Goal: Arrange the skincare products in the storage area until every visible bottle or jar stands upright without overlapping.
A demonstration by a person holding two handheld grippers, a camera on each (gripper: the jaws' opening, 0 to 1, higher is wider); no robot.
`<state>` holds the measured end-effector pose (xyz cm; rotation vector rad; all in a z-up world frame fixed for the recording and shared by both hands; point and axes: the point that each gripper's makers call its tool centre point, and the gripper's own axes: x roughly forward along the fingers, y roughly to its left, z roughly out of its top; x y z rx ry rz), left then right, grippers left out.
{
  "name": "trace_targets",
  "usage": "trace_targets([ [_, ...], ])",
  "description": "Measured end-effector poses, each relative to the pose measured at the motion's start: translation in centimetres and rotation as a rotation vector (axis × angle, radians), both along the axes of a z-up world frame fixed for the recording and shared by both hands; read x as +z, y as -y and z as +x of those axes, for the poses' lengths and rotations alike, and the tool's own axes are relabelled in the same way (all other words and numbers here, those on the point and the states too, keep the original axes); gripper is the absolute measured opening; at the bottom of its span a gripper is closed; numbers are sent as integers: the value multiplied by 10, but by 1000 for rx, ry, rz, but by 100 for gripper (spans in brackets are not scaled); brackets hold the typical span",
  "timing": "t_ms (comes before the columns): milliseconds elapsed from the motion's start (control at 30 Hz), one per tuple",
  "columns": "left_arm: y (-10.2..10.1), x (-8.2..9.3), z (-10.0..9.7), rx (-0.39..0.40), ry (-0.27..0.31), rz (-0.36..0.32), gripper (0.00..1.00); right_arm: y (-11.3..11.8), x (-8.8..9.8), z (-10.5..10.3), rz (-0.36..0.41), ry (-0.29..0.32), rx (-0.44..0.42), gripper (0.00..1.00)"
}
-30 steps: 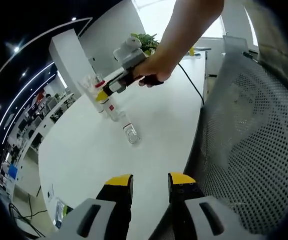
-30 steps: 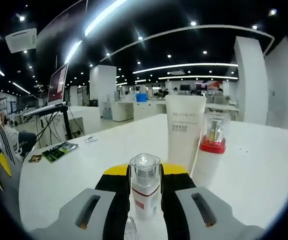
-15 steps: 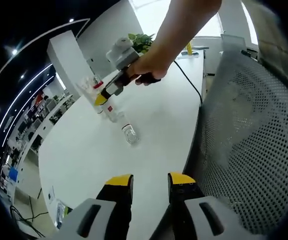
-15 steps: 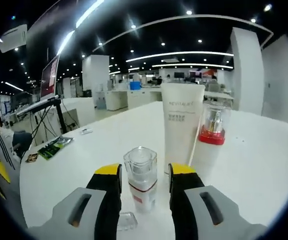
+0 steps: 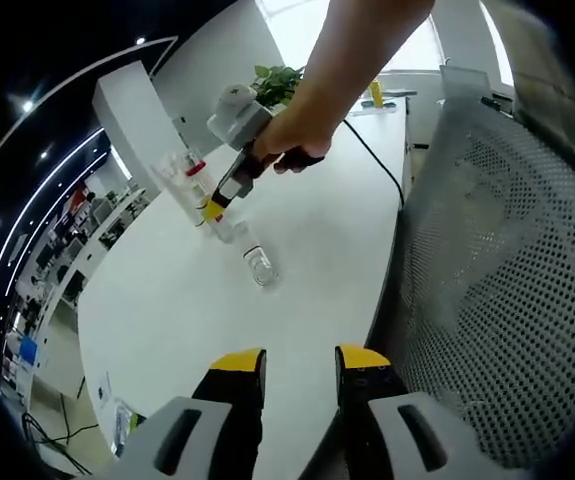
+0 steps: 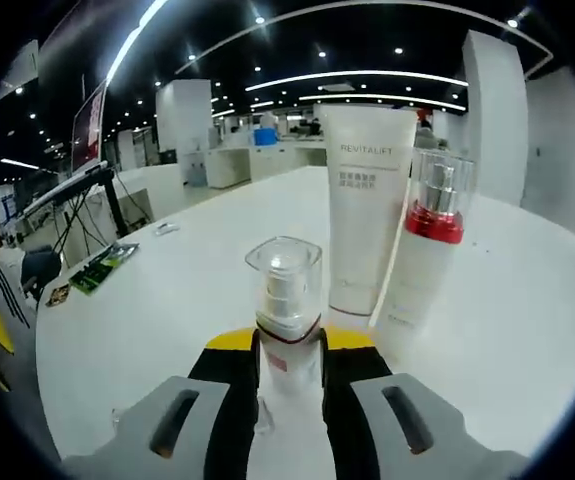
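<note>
The right gripper (image 6: 289, 352) is closing its two jaws on a small spray bottle (image 6: 286, 300), one yellow-tipped jaw on each side of the bottle's body. The bottle is standing upright between them on the white table (image 6: 167, 310), and its clear cap is rising above the jaw tips. Just beyond the jaws, a white tube (image 6: 367, 220) is standing upright on its cap. Beside the tube, further to the right, a white pump bottle (image 6: 422, 255) with a red collar is also standing upright. Whether these two are touching each other, I cannot tell.

The left gripper (image 5: 300, 365) is holding nothing. Its jaws are standing a little apart over the near edge of the table (image 5: 167, 310). Ahead of these jaws, a small glass jar (image 5: 260, 268) is sitting on the table. Further ahead, a hand (image 5: 292, 140) is holding the right gripper (image 5: 212, 208) at the group of bottles. To the right of the jaws, a mesh chair back (image 5: 507, 280) is standing close.
</note>
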<state>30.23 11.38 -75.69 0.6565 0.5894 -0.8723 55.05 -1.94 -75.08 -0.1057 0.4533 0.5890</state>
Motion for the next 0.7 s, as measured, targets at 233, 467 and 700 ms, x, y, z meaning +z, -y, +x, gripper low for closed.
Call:
trace_targets([
  [233,-1,-1,0,3,-4,6,28,7,0,14,1,0,-33,21],
  [467,-1,-3,0,3,-9,12,28,12,-2,29,-20,-9,-50,21],
  [700,-3,-4,1,9,-10,19,28,16,-3,37,-24,-10,-63,21],
])
